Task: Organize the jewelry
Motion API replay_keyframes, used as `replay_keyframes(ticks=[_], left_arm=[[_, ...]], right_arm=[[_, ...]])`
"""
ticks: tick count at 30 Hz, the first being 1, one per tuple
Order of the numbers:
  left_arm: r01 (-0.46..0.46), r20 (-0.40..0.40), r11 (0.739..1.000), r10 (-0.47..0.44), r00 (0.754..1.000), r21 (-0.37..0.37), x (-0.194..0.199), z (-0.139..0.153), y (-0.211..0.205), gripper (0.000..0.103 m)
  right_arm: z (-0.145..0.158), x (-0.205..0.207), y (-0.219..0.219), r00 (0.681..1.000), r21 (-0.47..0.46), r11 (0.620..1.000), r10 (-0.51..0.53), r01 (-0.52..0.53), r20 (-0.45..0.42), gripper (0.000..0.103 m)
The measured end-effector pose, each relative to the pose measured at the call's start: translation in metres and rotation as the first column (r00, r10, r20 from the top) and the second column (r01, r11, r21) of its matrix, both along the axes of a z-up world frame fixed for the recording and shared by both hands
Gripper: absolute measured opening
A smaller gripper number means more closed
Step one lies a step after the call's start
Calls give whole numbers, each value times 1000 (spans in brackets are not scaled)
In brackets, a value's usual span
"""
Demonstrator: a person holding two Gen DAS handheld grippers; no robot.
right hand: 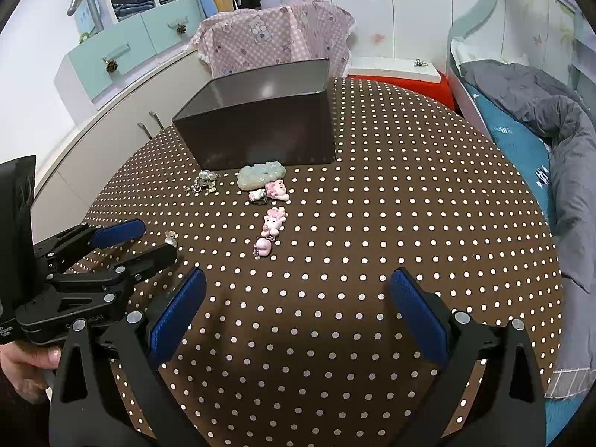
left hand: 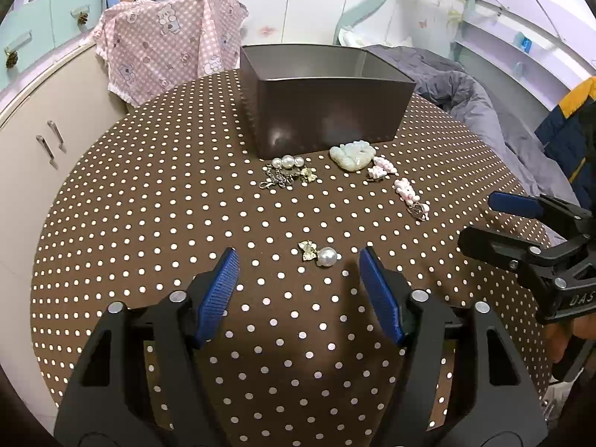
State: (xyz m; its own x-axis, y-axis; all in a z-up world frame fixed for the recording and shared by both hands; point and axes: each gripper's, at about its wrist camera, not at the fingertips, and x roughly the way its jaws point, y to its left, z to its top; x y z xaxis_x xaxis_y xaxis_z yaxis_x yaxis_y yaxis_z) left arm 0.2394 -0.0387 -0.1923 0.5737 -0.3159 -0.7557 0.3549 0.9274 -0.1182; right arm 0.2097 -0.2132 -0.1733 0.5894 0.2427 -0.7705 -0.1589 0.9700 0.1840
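Observation:
A pearl earring with a gold bow [left hand: 318, 254] lies on the dotted table just ahead of my open, empty left gripper [left hand: 300, 260]; it peeks out behind that gripper in the right wrist view [right hand: 170, 238]. Farther off lie a pearl and chain piece [left hand: 287, 173] [right hand: 204, 181], a pale green jade pendant [left hand: 352, 154] [right hand: 260, 175] and pink charms [left hand: 408, 192] [right hand: 273, 221], all in front of a dark open box [left hand: 324, 111] [right hand: 260, 123]. My right gripper [right hand: 298, 279] is open and empty, well short of the pink charms; it shows at the right in the left wrist view [left hand: 495, 223].
The round table [left hand: 149, 223] [right hand: 409, 223] has a brown cloth with white dots. A chair with pink checked cloth [left hand: 167, 44] [right hand: 275, 37] stands behind it. A bed with grey bedding [right hand: 551, 130] is on the right, white cupboards [left hand: 44, 130] on the left.

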Motion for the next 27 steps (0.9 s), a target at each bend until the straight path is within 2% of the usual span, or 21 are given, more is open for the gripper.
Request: replay_keyframes(ticks=[2,4,11,13,14,15,17,18,19,20,23,25,27], left_arm=[[10,0,1000,-10,1000,-4,0,0,0,55],[17,-1,1000,-17,1000,-13,1,0,1,42],[38,1,999,-38,999,-2,7,1,-2,36],[57,-3,998,-57,998,1,8,1,-7,15],[59,-2,998,-59,998,0,7,2,-9,15],[63,-2,998,-63,998,-3,5,2,-11,14],[65,3,998,-65,998,-3,3,3,-11,14],[63,6,998,-63,998,-2,2,3,-10,14],[59,7,998,-59,998,-7,2,4,-8,14],[53,8,998,-53,999,-14,1,5,-6,14],[36,17,999,-36,999,-23,-1,9,1,14],[28,23,999,-27,999,-33,-2,13,6,14],[22,29,999,-21,999,-40,-3,17,9,14]], right_arm=[[-1,3,1,1000,-1,1000,1,-1,-2,95],[0,4,2,1000,0,1000,4,-4,-2,95],[-2,14,10,1000,-4,1000,23,-23,12,95],[-5,21,15,999,-8,999,32,-32,10,92],[-7,24,17,999,-12,999,38,-38,8,87],[-11,28,22,999,-25,999,48,-48,1,74],[-12,29,31,998,-101,993,62,-59,22,58],[-11,29,33,997,-116,991,71,-68,25,46],[-10,28,34,996,-120,989,85,-82,24,23],[-9,26,32,995,-101,990,97,-95,14,11],[-5,20,22,995,-78,992,97,-95,21,10],[6,14,9,995,-17,996,91,-90,43,10],[18,10,1,994,-1,996,85,-86,67,10]])
